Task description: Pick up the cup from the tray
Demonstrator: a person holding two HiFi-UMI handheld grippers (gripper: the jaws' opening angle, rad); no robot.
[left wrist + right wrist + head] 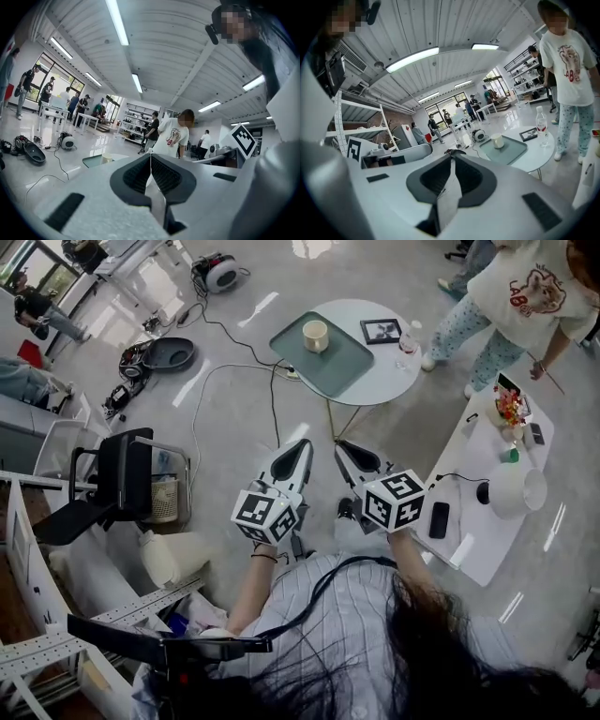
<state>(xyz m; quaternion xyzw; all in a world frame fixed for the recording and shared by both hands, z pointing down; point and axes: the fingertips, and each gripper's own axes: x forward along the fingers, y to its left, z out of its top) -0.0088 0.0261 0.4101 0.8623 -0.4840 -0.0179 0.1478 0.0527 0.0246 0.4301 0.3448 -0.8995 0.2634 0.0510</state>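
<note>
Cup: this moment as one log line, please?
cup: on tray, untouched | left gripper: shut, empty | right gripper: shut, empty

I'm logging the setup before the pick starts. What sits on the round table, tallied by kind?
Cup: 1
Tray: 1
Picture frame: 1
Water bottle: 1
Total: 4

The room is lit brightly by ceiling strip lights (117,21); glare is reflected off the floor (258,310); edges are fisheye-distorted.
</note>
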